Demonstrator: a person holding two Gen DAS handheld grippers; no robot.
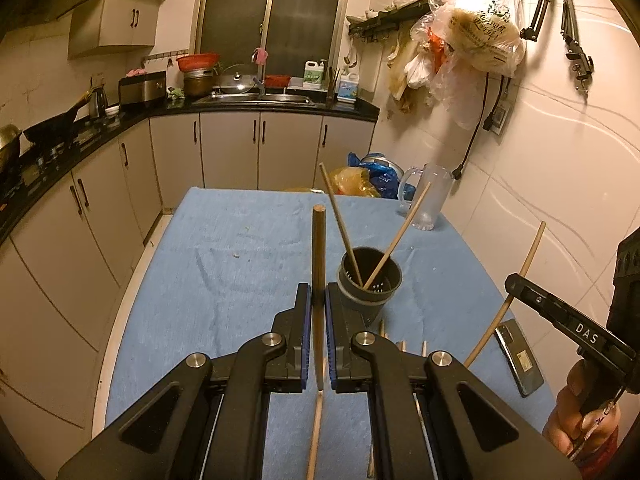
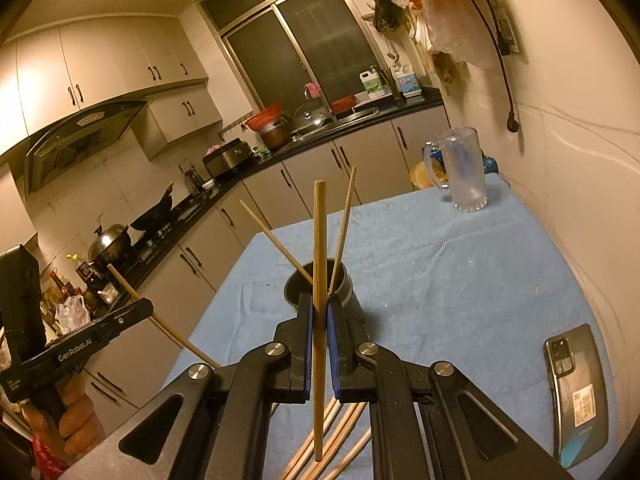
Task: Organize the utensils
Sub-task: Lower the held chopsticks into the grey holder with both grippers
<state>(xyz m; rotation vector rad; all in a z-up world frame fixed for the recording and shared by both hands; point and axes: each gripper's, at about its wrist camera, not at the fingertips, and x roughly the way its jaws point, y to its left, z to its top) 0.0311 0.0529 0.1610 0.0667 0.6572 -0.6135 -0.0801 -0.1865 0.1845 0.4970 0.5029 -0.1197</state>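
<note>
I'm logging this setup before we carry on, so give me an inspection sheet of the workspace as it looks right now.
Surface: table under a blue cloth, a few crumbs on it.
Job's things: dark holder with two chopsticks leaning in it; more chopsticks lying loose on the cloth.
Clutter: clear mug, phone, plastic bags at the far edge.
Grippers: left gripper shut on a chopstick; right gripper shut on another chopstick.
Cables: black power cord hanging on the wall.
Surroundings: kitchen counter, cabinets, dark window.
</note>
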